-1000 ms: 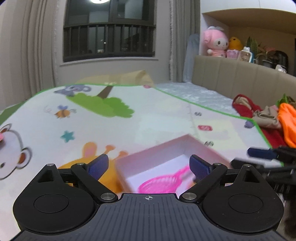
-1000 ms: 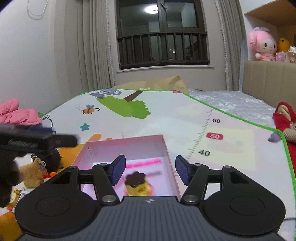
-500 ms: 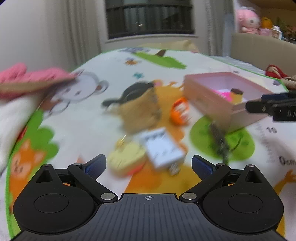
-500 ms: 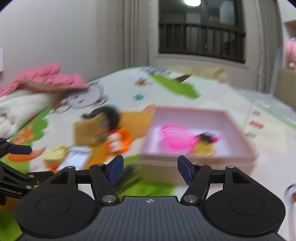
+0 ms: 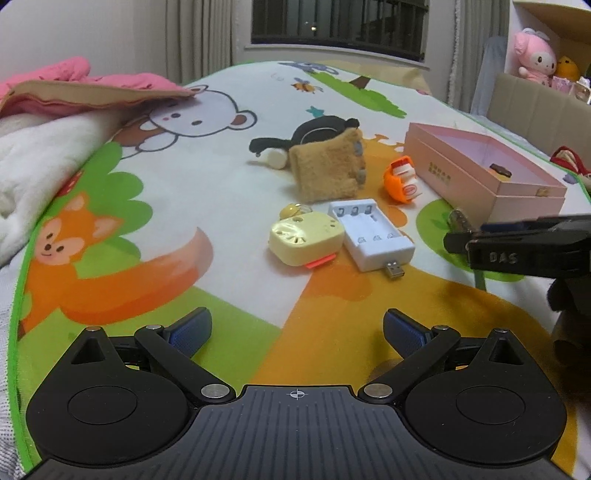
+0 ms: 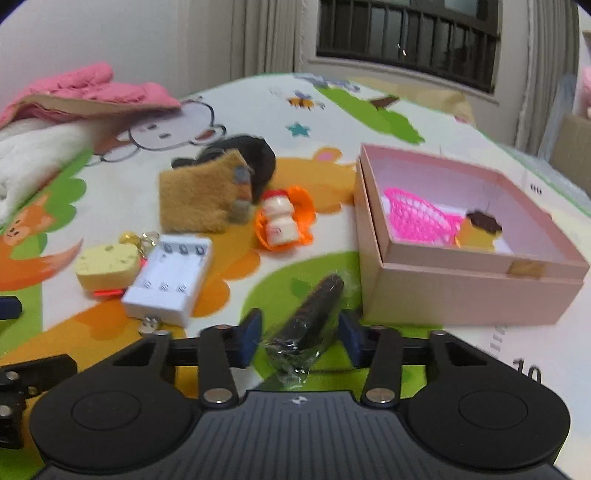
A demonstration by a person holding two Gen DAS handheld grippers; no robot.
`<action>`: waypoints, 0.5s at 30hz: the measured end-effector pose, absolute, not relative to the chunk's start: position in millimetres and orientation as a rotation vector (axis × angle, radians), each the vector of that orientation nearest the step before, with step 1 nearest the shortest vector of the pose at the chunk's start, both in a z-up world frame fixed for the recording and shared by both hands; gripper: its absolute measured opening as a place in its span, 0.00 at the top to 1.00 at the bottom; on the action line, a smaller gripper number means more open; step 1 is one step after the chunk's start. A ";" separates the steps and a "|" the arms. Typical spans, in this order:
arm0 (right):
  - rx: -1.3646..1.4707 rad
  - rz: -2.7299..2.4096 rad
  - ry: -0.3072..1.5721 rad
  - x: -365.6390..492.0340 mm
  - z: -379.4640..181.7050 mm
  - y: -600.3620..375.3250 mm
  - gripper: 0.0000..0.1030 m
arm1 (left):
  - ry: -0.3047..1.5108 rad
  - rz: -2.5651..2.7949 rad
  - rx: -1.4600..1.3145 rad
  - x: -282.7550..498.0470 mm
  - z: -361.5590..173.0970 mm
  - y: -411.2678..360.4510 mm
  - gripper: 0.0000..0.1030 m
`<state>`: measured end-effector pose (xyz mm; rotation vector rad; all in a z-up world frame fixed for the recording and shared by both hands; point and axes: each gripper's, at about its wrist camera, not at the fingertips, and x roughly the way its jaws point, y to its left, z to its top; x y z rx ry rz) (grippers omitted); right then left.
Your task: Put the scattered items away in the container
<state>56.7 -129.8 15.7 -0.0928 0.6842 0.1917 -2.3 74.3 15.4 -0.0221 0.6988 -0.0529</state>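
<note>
Only the right wrist view looks into the pink box (image 6: 461, 295), where a pink net basket (image 6: 421, 218) and a yellow toy with a brown top (image 6: 478, 230) lie, and shows the right tongs (image 6: 301, 334) closing around a dark wrapped stick (image 6: 314, 317) just before the box, pads not yet touching it. The left wrist view shows the left tongs (image 5: 297, 330) wide and empty over the cartoon play mat (image 5: 221, 206), well short of the yellow case (image 5: 304, 236), white battery charger (image 5: 371, 232), brown plush pouch (image 5: 327, 170) and orange-and-white bottle toy (image 5: 402, 179). Pink and white bedding (image 5: 55, 110) lies at the mat's left edge, a curtained, barred window (image 5: 340, 22) behind.
</note>
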 end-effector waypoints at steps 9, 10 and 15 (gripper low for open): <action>-0.109 0.288 0.687 3.0 19.3 -155.2 0.75 | 0.668 -0.160 -0.033 5.0 23.6 46.9 0.01; -0.103 0.297 0.689 -4.4 20.2 -160.0 0.75 | 0.664 -0.173 -0.029 8.8 24.1 41.9 0.01; -0.101 0.284 0.684 -34.1 22.1 -185.7 0.75 | 0.681 -0.220 -0.015 37.7 20.6 19.6 0.02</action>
